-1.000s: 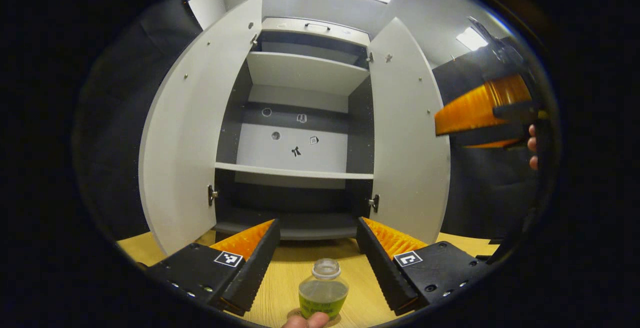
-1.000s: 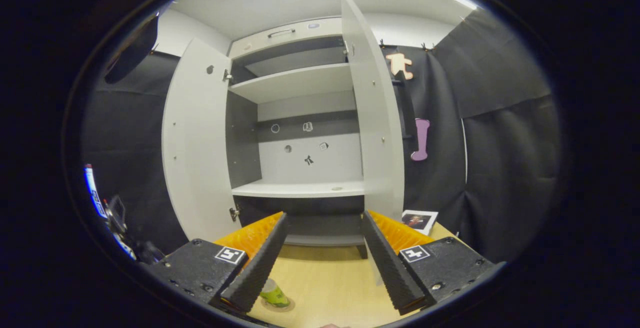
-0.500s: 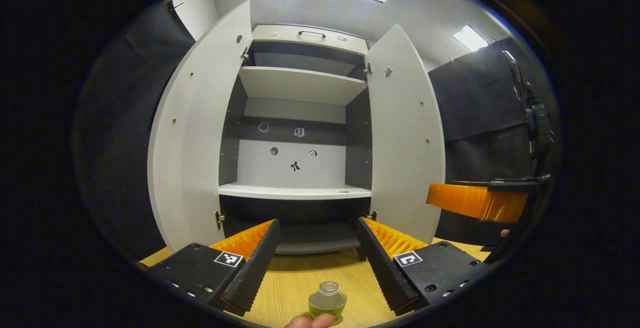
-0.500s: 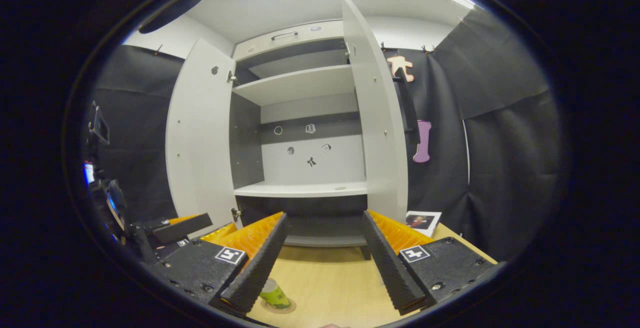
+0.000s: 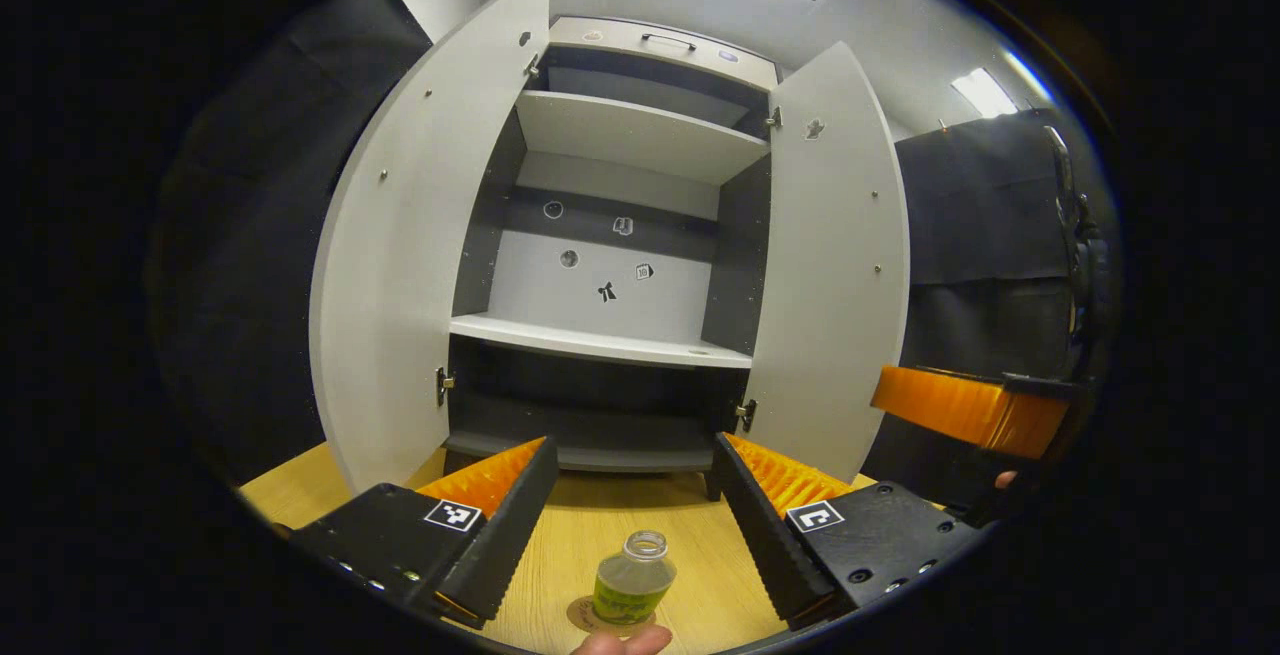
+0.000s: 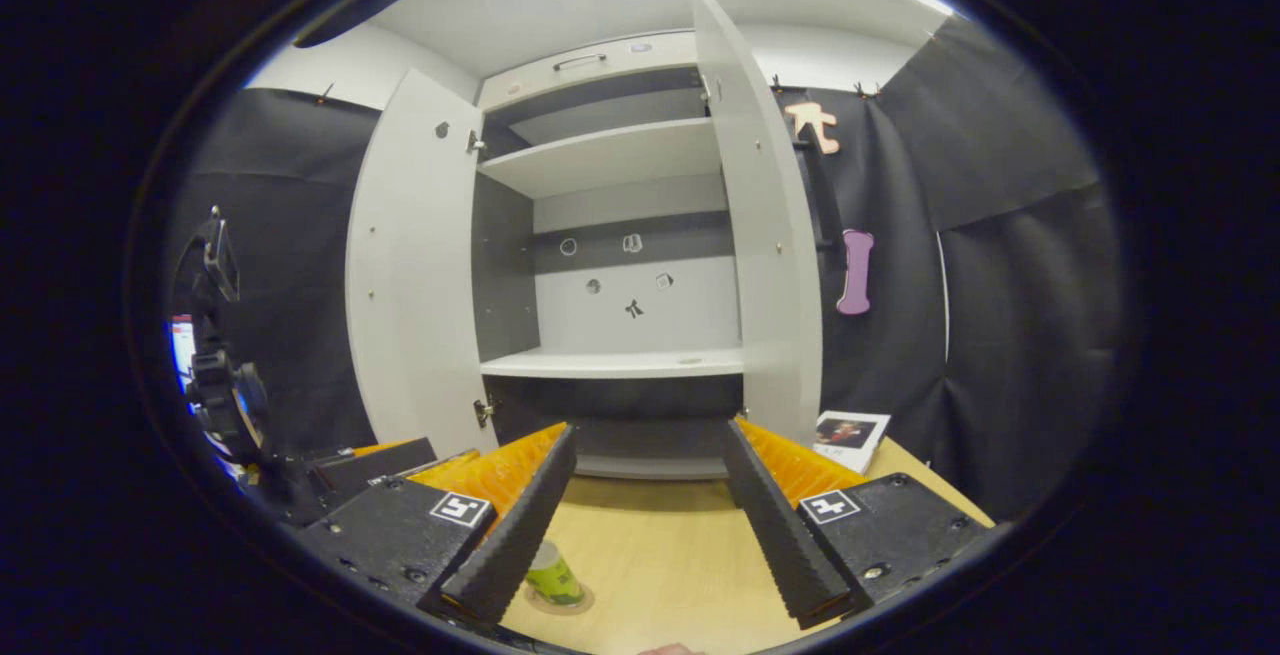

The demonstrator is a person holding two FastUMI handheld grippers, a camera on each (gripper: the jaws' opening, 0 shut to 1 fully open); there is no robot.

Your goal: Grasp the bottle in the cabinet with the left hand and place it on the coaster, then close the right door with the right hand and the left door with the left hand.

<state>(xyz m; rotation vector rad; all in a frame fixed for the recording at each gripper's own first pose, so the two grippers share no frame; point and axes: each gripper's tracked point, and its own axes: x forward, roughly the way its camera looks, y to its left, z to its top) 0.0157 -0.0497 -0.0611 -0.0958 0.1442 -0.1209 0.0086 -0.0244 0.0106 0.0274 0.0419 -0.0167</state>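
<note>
A small clear bottle [image 5: 633,588] with green liquid stands upright on a round brown coaster [image 5: 585,617] on the wooden table. My left gripper [image 5: 632,520] hangs open just behind it, the bottle free between the spread fingers. The bottle [image 6: 553,576] and coaster [image 6: 575,603] also appear low in the right gripper view, partly behind my left finger there. My right gripper [image 6: 645,515] is open and holds nothing, facing the cabinet. The grey cabinet has its left door [image 5: 400,245] and right door [image 5: 835,265] swung wide open. In the left gripper view the other gripper's orange finger [image 5: 965,408] shows at far right.
The cabinet's shelves [image 5: 600,342] are bare, with small stickers on the back wall. A card with a picture [image 6: 850,438] lies on the table right of the cabinet. A fingertip [image 5: 620,642] shows at the bottom edge. The other gripper's body [image 6: 330,470] sits low left.
The left gripper has pulled back and tilted a little, so the bottle and coaster show more fully. The right gripper came down to table height and shifted slightly right.
</note>
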